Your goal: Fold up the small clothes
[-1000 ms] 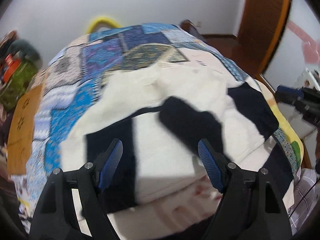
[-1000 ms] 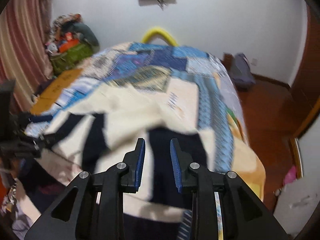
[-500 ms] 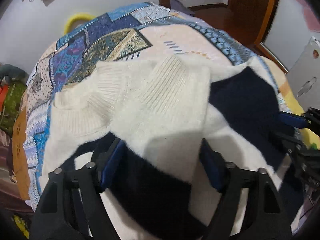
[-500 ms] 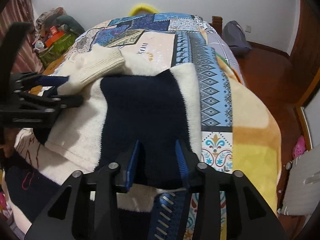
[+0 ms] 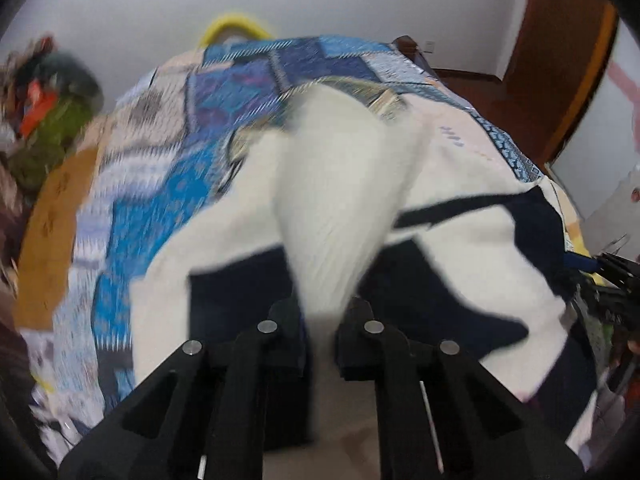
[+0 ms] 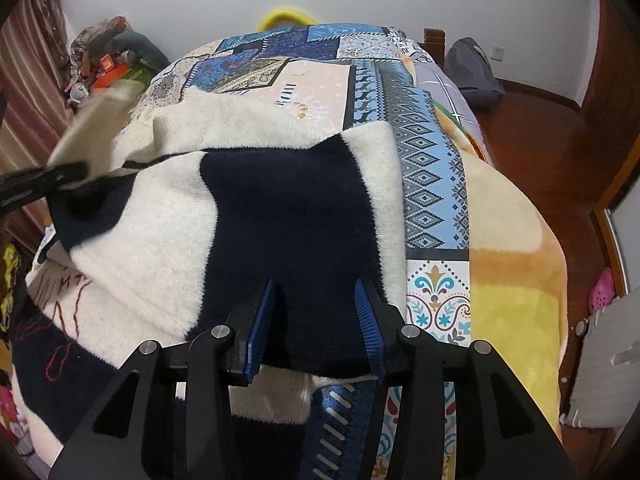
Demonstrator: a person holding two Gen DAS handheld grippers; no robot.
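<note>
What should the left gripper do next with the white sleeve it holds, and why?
Probably carry the sleeve across and lay it on the sweater body. The left gripper is shut on the sleeve, which is lifted off the bed; the right gripper is open at the sweater's dark edge.

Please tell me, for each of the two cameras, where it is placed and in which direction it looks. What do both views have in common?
Left wrist: sits on the left gripper, faces up the bed; jaws closed on the sweater's cream sleeve; right gripper at the right edge.
Right wrist: sits on the right gripper, looks over the sweater; jaws open around its navy part; left gripper at the left edge.
Shared: sweater, patchwork quilt, yellow ring, white wall.
</note>
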